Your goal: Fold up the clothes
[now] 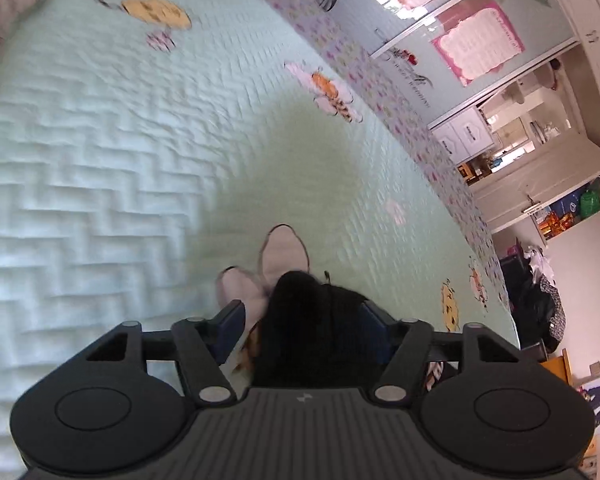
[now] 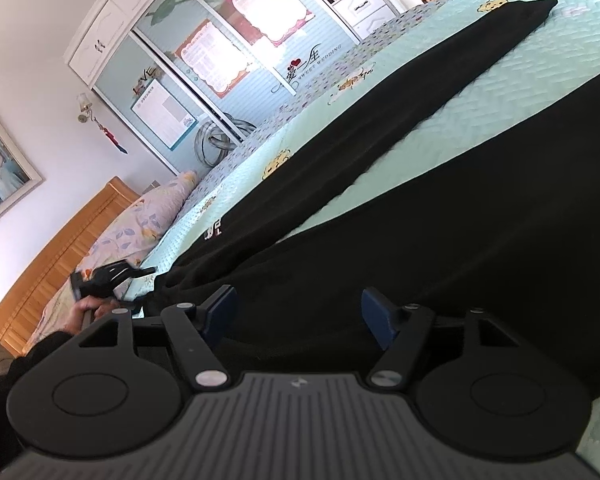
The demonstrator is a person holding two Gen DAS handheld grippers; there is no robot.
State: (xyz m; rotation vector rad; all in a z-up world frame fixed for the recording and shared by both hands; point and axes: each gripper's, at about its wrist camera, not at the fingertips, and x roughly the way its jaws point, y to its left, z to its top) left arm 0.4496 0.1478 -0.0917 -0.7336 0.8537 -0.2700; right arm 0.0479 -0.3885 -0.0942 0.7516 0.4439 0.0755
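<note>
Spread on the quilt [image 2: 500, 92], black trousers [image 2: 380, 160] are waiting; your left gripper [image 1: 304, 320] and right gripper [image 2: 296, 312] are gaping around cloth, so be gathering both waistband layers evenly before clamping.

Left tool [image 1: 304, 320] spread around black garment [image 1: 312, 320], mint quilted bedspread [image 1: 140, 140]

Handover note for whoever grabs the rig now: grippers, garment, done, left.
Left gripper: jaws apart, black fabric bunched between them; a grip cannot be confirmed.
Right gripper: jaws apart above the same cloth, no pinch visible.
Black trousers lie spread on the mint quilt, legs apart and running towards the far corner of the bed.
Done: laid out only; no fold visible.
Left: every fold.
</note>
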